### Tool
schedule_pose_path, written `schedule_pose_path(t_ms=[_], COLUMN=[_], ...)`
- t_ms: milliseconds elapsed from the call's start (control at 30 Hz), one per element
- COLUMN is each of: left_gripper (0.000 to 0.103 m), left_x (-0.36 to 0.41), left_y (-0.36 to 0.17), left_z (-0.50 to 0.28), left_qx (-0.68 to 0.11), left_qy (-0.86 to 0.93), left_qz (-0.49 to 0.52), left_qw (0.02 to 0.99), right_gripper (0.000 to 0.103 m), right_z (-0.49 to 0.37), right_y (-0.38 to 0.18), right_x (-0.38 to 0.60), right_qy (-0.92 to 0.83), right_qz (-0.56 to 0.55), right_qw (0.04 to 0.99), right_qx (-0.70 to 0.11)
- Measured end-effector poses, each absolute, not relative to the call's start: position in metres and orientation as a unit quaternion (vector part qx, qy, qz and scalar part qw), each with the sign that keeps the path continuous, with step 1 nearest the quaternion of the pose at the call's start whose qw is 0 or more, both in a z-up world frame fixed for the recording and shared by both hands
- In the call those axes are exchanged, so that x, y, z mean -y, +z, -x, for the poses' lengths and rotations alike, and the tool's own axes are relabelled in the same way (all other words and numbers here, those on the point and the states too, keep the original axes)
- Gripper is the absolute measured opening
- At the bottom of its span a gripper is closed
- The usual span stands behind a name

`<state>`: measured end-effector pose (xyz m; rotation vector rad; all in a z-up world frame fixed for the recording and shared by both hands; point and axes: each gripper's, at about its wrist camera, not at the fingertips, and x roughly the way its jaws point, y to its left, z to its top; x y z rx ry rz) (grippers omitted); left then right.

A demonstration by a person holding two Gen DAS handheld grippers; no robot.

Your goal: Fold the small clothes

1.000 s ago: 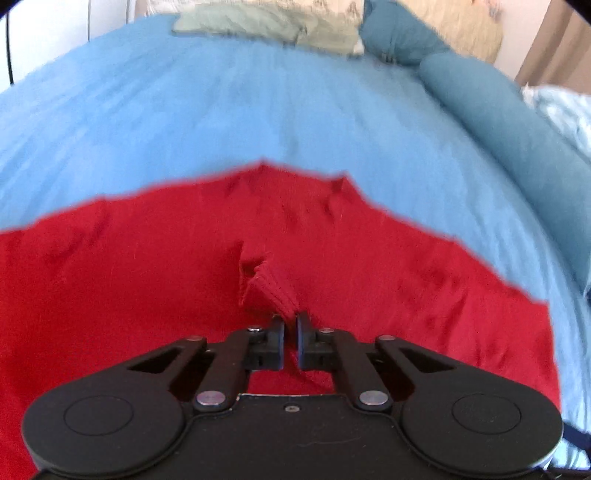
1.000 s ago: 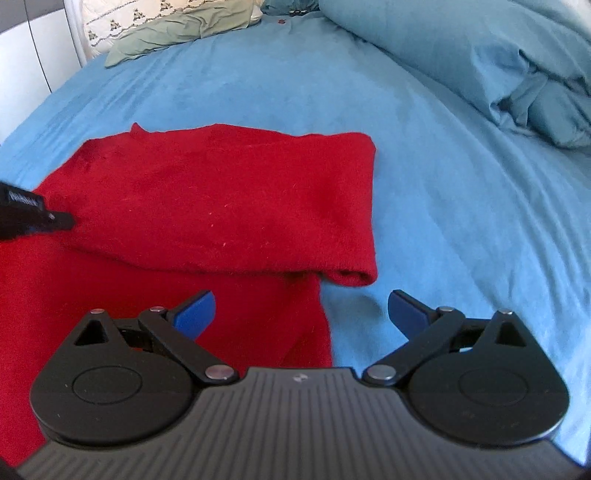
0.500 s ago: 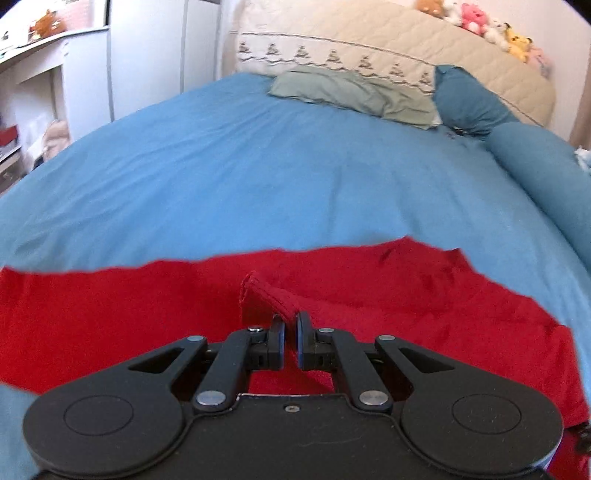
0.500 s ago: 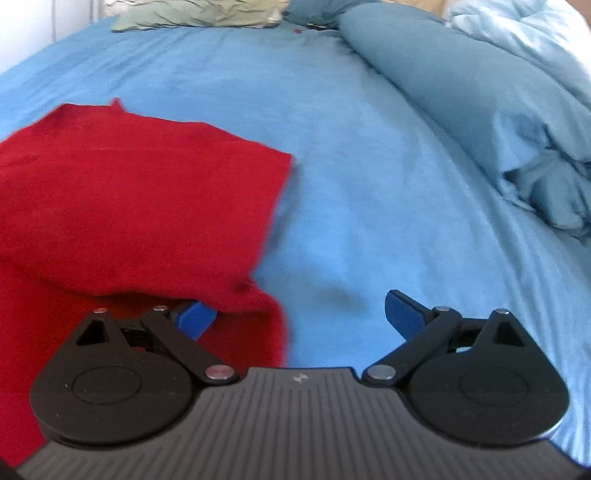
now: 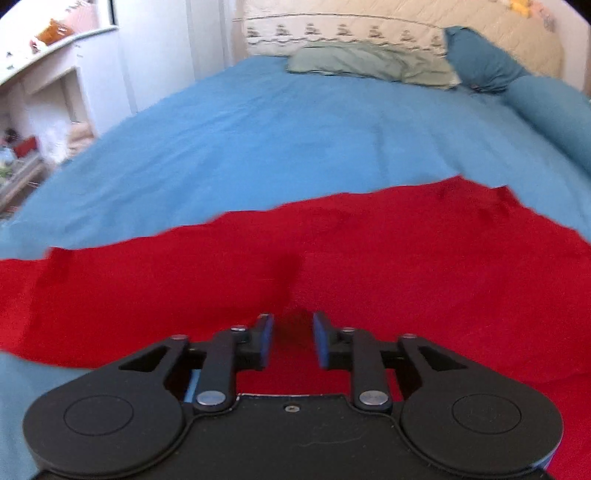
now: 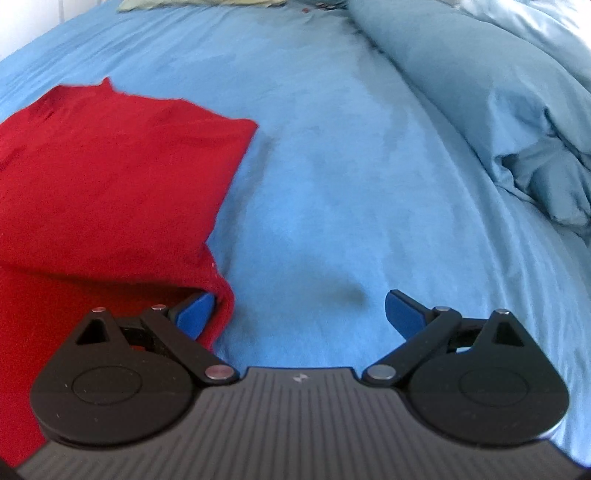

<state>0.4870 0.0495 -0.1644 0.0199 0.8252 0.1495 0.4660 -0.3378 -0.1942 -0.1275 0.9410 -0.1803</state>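
On the left wrist view: left gripper [image 5: 293,341] fingers [image 5: 264,341] stand a narrow gap apart and have just been opening. Red fabric shows in the gap, a small dark bump of it right at the tips, but the pads are not pressing on it. Red garment [image 5: 332,266] lies spread flat across the blue bed sheet [image 5: 277,147], filling the width of the frame; its far edge runs uneven from lower left up to the right. Gripper is tilted downward over the near part of the garment. Beyond: green pillow [image 5: 369,66] against the quilted headboard [image 5: 406,33], teal bolster [image 5: 554,107] on the right, white shelving [image 5: 55,81] on the left. Frame is a bit motion-blurred.

On the right wrist view: right gripper [image 6: 299,314] fingers spread wide, nothing held. Left blue pad [image 6: 195,312] sits right at the garment's right edge, where a fold of cloth curls up beside it; I cannot tell if it touches. Right pad [image 6: 400,314] is over bare sheet [image 6: 332,184]. Red garment [image 6: 103,184] occupies the left half, an upper layer folded over a lower one, its right edge running diagonally toward the gripper. Gripper angled down at the bed. Crumpled light-blue duvet [image 6: 498,110] is piled at right, well apart from the garment.
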Motion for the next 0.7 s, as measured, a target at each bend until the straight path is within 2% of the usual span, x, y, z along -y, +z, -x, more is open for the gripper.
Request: schedule_pose_path(t_ms=[67, 133, 200, 300, 467, 700], left_gripper=[0.038, 0.060, 0.070, 0.070, 0.070, 0.070], left_x=[-0.053, -0.050, -0.041, -0.023, -0.003, -0.001], left_y=[-0.152, -0.135, -0.125, -0.127, -0.138, -0.160], left_z=[-0.478, -0.471, -0.474, -0.493, -0.519, -0.530], left_qx=[-0.393, -0.374, -0.363, -0.367, -0.373, -0.400], left_qy=[0.081, 0.070, 0.033, -0.012, -0.058, -0.079], left_qz=[-0.023, -0.042, -0.051, -0.053, -0.047, -0.033], left_qw=[0.916, 0.924, 0.930, 0.929, 0.925, 0.913], right_gripper=[0.103, 0.103, 0.103, 0.103, 0.103, 0.103], right_z=[-0.463, -0.455, -0.452, -0.463, -0.486, -0.485], right_y=[-0.183, -0.164, -0.139, -0.143, -0.204, -0.178], right_x=[0.335, 0.325, 0.300, 0.279, 0.282, 0.278], right_qy=[-0.075, -0.063, 0.007, 0.039, 0.021, 0.034], right_qz=[0.073, 0.069, 0.021, 0.003, -0.056, -0.027], right_qw=[0.882, 0.888, 0.912, 0.914, 0.892, 0.903], right_qx=[-0.460, -0.450, -0.411, -0.404, -0.448, -0.426])
